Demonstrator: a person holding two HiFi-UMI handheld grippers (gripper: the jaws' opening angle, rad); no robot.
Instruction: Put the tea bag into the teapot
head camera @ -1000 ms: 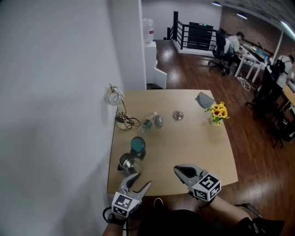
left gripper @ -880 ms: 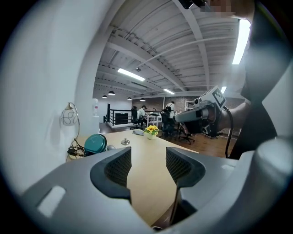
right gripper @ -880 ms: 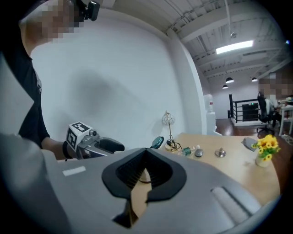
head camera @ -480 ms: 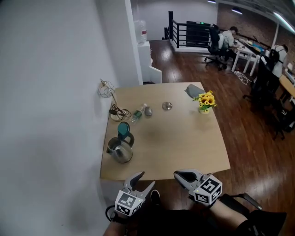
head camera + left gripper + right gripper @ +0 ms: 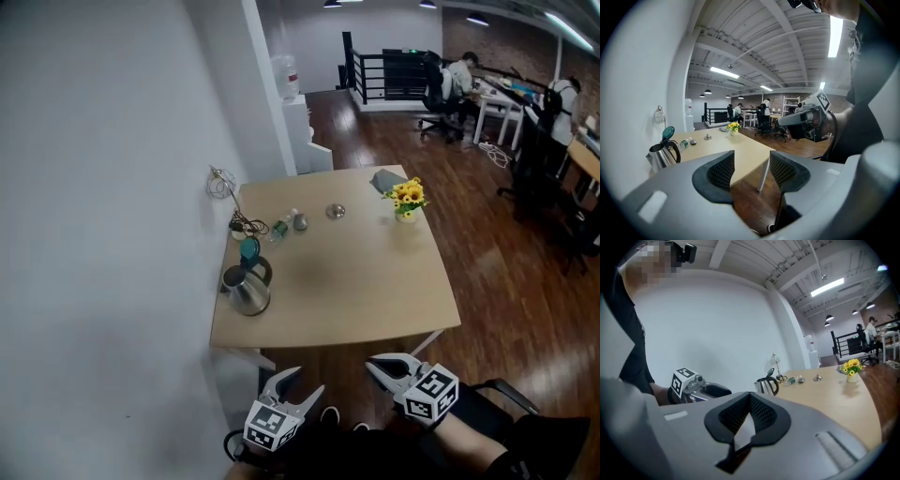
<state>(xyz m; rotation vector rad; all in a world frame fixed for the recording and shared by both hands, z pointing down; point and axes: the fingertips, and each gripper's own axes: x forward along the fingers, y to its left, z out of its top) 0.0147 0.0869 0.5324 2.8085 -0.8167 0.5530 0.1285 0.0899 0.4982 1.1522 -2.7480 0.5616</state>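
The teapot (image 5: 247,292) stands at the left edge of the table (image 5: 366,281), close to the wall. Its teal lid (image 5: 249,249) is tipped up, so the mouth is open; what is inside, I cannot tell. Behind it lie a bundle of cables (image 5: 244,225) and a bottle (image 5: 279,228) on its side, then a small metal piece (image 5: 335,212). A little pot of yellow flowers (image 5: 405,198) and a grey cloth (image 5: 384,180) are at the far right corner, well apart from the teapot. The middle of the table is bare.

Both grippers are off the table, on the near side of its front edge. The left gripper (image 5: 752,158) has its jaws apart with nothing between them; through the gap the floor and the table edge are visible. The right gripper (image 5: 750,395) has its jaws closed together at the tips, and a pale flat piece is pinched between the pads, which looks to be the tea bag (image 5: 739,427).
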